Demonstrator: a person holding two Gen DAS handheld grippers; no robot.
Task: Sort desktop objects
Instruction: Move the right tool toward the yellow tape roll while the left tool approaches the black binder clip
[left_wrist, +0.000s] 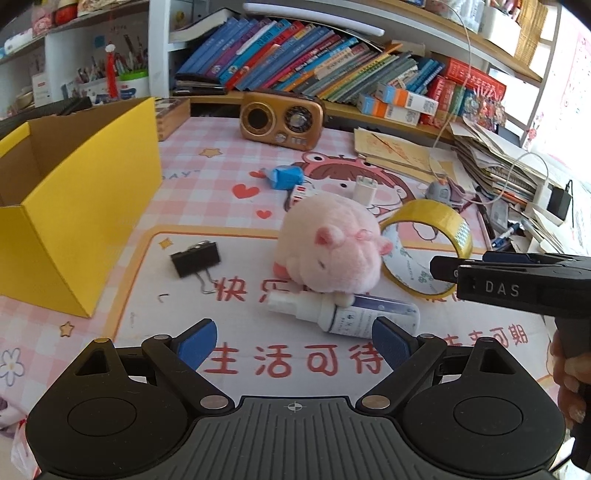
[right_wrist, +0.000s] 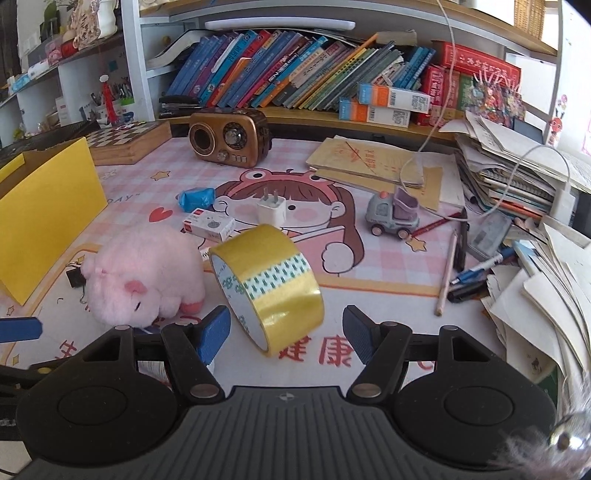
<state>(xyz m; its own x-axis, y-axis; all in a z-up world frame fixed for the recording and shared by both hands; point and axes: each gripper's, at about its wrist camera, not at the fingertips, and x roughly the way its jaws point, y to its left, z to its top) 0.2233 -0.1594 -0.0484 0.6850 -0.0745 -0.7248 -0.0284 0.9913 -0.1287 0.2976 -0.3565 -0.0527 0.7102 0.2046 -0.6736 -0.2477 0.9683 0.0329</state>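
Tape roll (right_wrist: 266, 286) stands on edge on desk mat (right_wrist: 388, 295), btwn right gripper (right_wrist: 286, 338) pads, untouched, beside pink plush pig (right_wrist: 147, 275). Left gripper (left_wrist: 293, 341) spread wide over spray bottle (left_wrist: 354, 314).

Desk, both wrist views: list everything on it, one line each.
Plush pig: one, pink, mat centre.
Tape roll: one, yellow, beside the pig, ahead of the right gripper.
Spray bottle: one, white, lying against the pig.
Binder clip: one, black, between pig and box.
Cardboard box: one, yellow, open, left.
Radio: one, brown, back.
Charger plug: one, white, mid-mat.
Toy truck: one, grey, right.
Small carton: one, white and red, behind the pig.
Blue packet: one, behind the carton.
Books: many, shelf.
Left gripper: jaws open, empty.
Right gripper: jaws open, empty.
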